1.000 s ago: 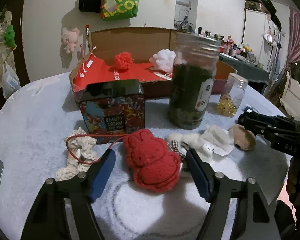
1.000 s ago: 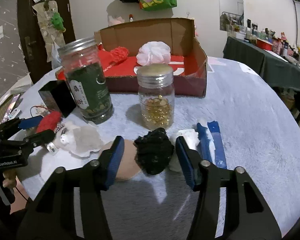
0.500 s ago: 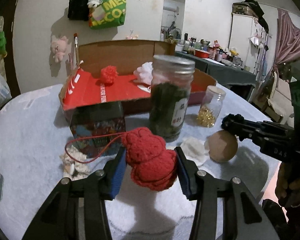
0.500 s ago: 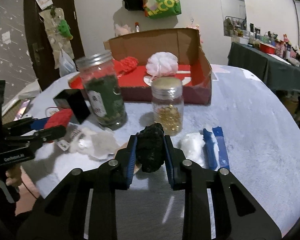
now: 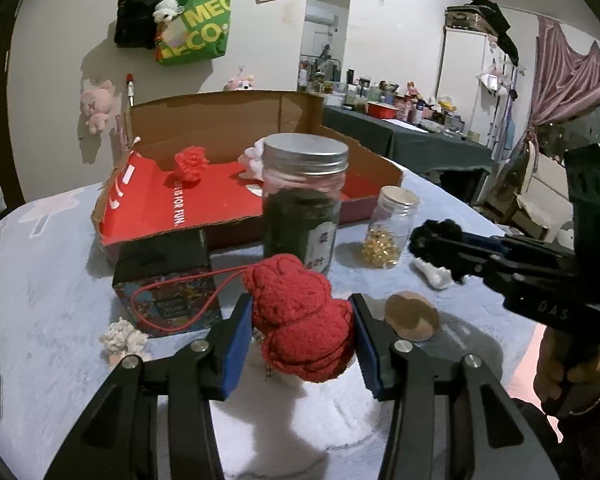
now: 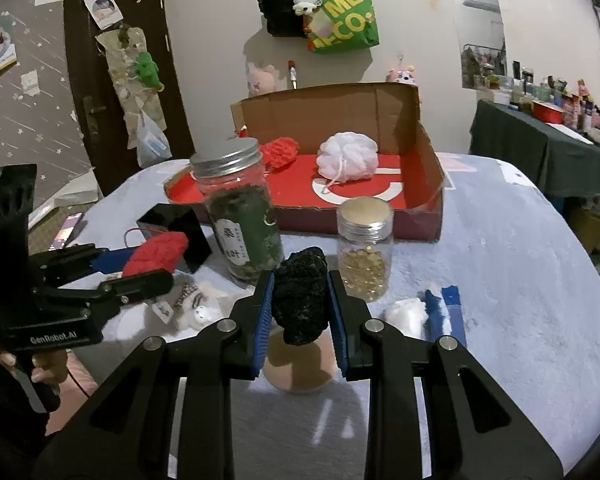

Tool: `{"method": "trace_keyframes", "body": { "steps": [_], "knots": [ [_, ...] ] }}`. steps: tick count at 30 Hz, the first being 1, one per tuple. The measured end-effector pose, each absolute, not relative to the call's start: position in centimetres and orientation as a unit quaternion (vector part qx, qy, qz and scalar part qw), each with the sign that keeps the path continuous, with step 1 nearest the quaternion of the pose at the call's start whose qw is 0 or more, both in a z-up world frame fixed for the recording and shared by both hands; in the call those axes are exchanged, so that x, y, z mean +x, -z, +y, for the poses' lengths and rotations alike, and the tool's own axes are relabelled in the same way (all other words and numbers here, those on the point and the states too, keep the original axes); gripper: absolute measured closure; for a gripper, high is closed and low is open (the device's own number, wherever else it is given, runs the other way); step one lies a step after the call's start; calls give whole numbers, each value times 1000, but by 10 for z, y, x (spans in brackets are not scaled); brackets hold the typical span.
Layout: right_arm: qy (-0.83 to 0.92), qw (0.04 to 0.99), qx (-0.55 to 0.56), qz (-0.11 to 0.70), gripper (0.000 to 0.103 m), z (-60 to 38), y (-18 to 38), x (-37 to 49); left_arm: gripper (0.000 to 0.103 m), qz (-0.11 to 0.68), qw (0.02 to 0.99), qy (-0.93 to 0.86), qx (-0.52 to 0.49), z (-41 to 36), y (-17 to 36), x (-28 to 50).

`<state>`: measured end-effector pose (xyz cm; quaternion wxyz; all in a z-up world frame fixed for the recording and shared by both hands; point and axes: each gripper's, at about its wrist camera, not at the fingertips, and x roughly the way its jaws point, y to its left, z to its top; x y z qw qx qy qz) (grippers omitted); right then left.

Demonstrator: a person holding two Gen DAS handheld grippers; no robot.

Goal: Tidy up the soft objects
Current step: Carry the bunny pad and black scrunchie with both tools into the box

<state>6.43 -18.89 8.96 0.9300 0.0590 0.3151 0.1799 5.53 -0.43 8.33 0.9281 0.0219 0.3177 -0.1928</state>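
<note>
My left gripper [image 5: 300, 332] is shut on a red knitted toy [image 5: 300, 320] with a red cord and holds it above the table; it also shows in the right wrist view [image 6: 156, 254]. My right gripper [image 6: 300, 312] is shut on a black fuzzy object [image 6: 300, 296], lifted off the table; it shows in the left wrist view [image 5: 436, 236]. An open cardboard box [image 6: 428, 168] with a red floor stands behind, holding a red pom-pom [image 6: 280, 152] and a white mesh puff [image 6: 348, 156].
On the blue-grey table stand a tall jar of dark leaves [image 6: 240, 212], a small jar of gold capsules [image 6: 364, 248], a black printed box [image 5: 164, 276], a tan round pad [image 5: 412, 316], white soft pieces [image 6: 406, 314], a cream crochet piece [image 5: 122, 338] and blue strips [image 6: 444, 308].
Both grippers closed on their objects, the left on the red toy and the right on the black one, and lifted them off the table.
</note>
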Motion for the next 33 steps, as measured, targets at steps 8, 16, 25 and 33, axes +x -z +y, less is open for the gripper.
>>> {"method": "trace_keyframes", "body": {
  "steps": [8,16,25,33],
  "knots": [
    [-198,922,64,326,78,-178,-85,64,53,324,922,208,22,-11,-85,57],
    [-203,919,70,332,78,-176,-85,64,53,335,917,215,16,-11,-83,60],
    [-204,913,69,346,78,-178,-79,68,53,337,916,215,23,-8,-82,60],
    [-194,910,75,359,78,-194,-75,69,53,344,922,178,13,27,-85,52]
  ]
}}
